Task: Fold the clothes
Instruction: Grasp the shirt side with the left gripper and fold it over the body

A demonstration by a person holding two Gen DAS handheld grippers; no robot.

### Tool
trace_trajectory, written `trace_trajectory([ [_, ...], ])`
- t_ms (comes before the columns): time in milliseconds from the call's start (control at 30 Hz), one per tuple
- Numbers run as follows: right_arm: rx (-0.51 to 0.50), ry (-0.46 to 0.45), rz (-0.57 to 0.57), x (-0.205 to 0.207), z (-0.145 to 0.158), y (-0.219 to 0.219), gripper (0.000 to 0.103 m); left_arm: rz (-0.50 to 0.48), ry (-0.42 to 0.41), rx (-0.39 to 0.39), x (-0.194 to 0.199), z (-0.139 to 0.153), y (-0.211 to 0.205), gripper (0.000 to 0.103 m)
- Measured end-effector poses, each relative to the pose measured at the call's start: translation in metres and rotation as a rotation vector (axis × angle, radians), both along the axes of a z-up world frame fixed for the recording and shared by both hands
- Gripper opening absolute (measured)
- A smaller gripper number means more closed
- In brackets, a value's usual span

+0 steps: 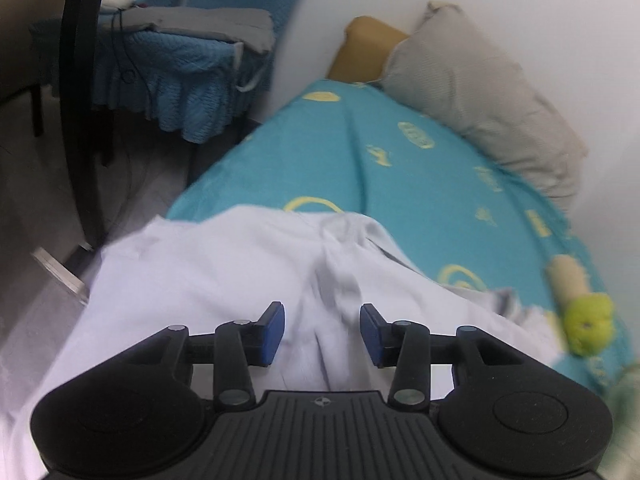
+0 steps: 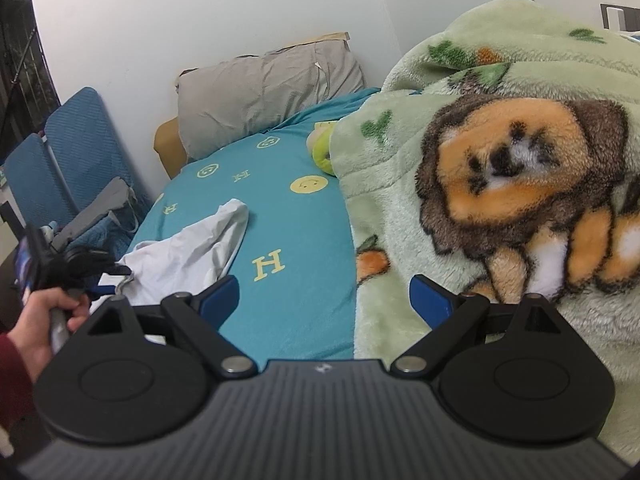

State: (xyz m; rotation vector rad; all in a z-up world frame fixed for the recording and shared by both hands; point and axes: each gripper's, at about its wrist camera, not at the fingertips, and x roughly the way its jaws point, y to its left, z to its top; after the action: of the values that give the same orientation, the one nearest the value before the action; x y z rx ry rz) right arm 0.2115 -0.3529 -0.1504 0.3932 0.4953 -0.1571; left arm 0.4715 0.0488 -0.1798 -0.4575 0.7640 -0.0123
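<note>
White garment [image 1: 224,280] crumpled on teal bed sheet [image 1: 340,152], directly under left hand-held gripper [image 1: 322,334], jaws spread, empty. Right hand-held gripper [image 2: 324,300] beside garment, spread wide, empty, over sheet edge and green lion blanket [image 2: 500,184]. Grey pillow [image 2: 264,88] beyond garment.

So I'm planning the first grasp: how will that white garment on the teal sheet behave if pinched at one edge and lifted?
The white garment lies crumpled in soft creases, so it is probably floppy and will drape and trail. It looks thin, so likely light. On the smooth teal sheet it may slide when pushed. The left gripper is open above it.
</note>
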Motion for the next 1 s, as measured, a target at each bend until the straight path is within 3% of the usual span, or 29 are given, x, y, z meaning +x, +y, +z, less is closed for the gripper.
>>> trace_trajectory([
  [133,0.003,-0.001,0.005,0.0,0.001,0.001,0.093,-0.023,0.013,-0.114,-0.048,-0.003,0.01,0.052],
  [233,-0.001,-0.007,0.01,-0.002,0.003,0.004,0.093,-0.046,0.051,-0.176,-0.078,-0.011,0.011,0.045],
  [333,-0.007,-0.008,0.021,-0.003,0.004,0.009,0.093,-0.083,0.069,-0.23,-0.097,-0.018,0.005,0.036],
  [500,-0.024,-0.002,0.053,-0.003,0.003,0.019,0.093,-0.07,0.061,-0.264,-0.105,-0.025,0.003,0.004],
  [733,-0.025,0.007,0.095,0.0,0.0,0.03,0.093,-0.038,-0.055,-0.489,-0.113,-0.013,0.042,0.003],
  [833,-0.017,0.011,0.096,0.001,-0.001,0.029,0.093,0.034,-0.046,-0.449,-0.112,-0.012,0.056,0.003],
  [1000,-0.017,0.014,0.093,0.002,-0.002,0.028,0.093,0.099,0.093,-0.162,-0.102,-0.021,0.053,0.003],
])
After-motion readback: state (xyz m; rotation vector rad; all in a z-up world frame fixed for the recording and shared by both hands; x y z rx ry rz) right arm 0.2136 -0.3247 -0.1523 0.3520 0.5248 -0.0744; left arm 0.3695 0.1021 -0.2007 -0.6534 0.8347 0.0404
